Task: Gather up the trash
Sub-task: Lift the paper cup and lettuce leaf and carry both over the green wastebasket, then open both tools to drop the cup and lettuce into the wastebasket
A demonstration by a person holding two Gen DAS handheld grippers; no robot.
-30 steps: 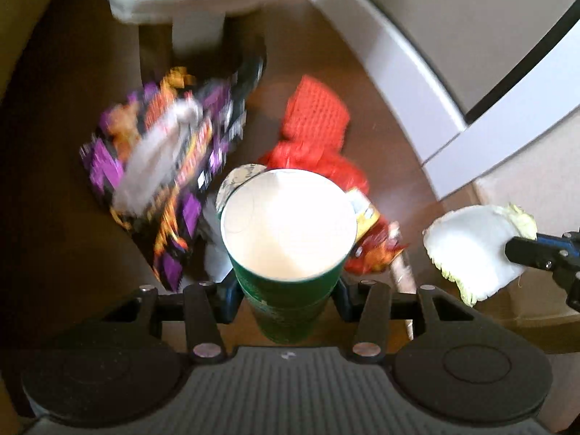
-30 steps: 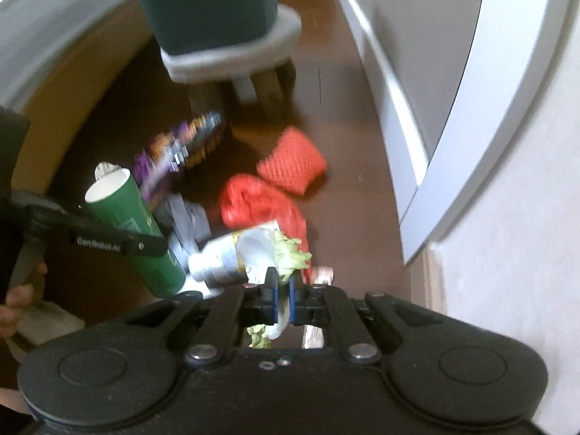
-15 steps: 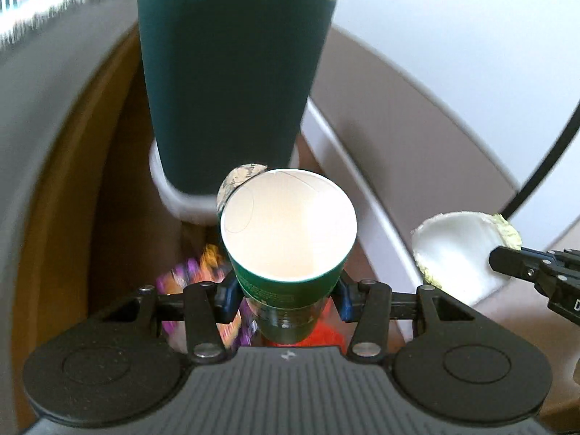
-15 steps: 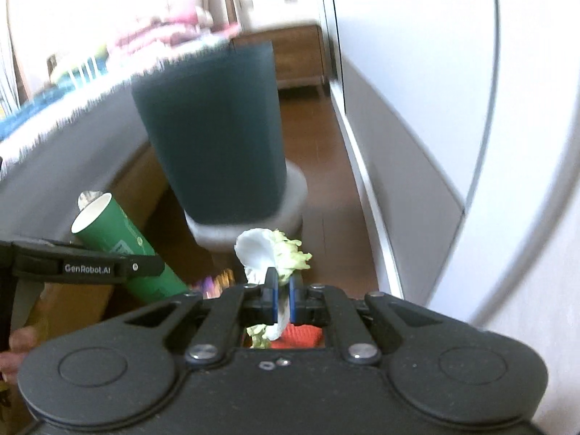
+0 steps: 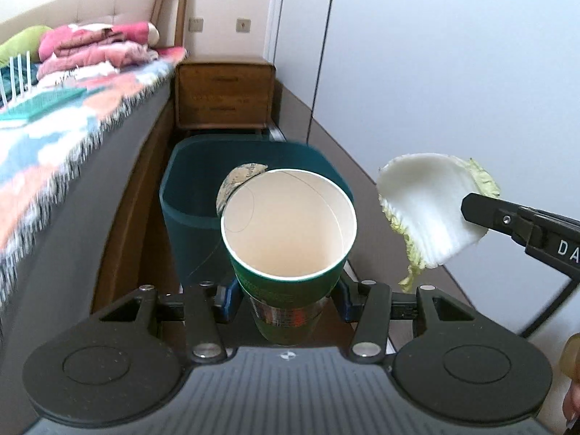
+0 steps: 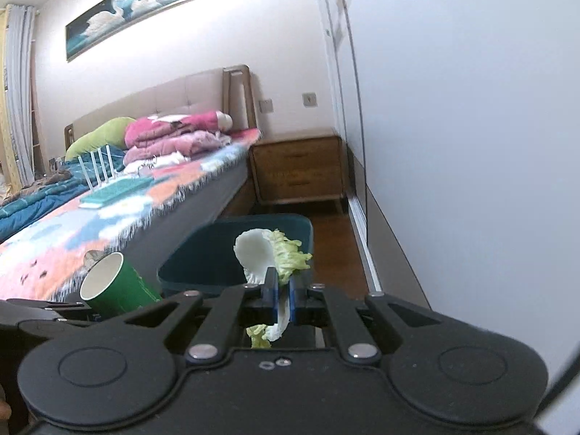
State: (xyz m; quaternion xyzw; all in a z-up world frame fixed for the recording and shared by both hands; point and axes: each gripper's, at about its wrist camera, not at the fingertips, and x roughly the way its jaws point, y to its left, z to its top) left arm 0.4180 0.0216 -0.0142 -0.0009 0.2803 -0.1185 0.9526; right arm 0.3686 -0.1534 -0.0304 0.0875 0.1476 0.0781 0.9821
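The green paper cup (image 5: 288, 250) is clamped by the left gripper (image 5: 286, 295), a cabbage leaf (image 6: 270, 253) pinched by the right gripper (image 6: 284, 286); both should be released once over the seemingly empty teal bin (image 5: 188, 195) ahead.

A green paper cup (image 5: 288, 253) with a cream inside sits at centre frame, before a dark teal bin (image 5: 188, 195). At right, a cabbage leaf (image 5: 427, 214) is white with pale green frilled edges. The bedspread (image 5: 61, 127) at left is patterned pink, white and teal; the nightstand (image 5: 224, 96) is brown wood.
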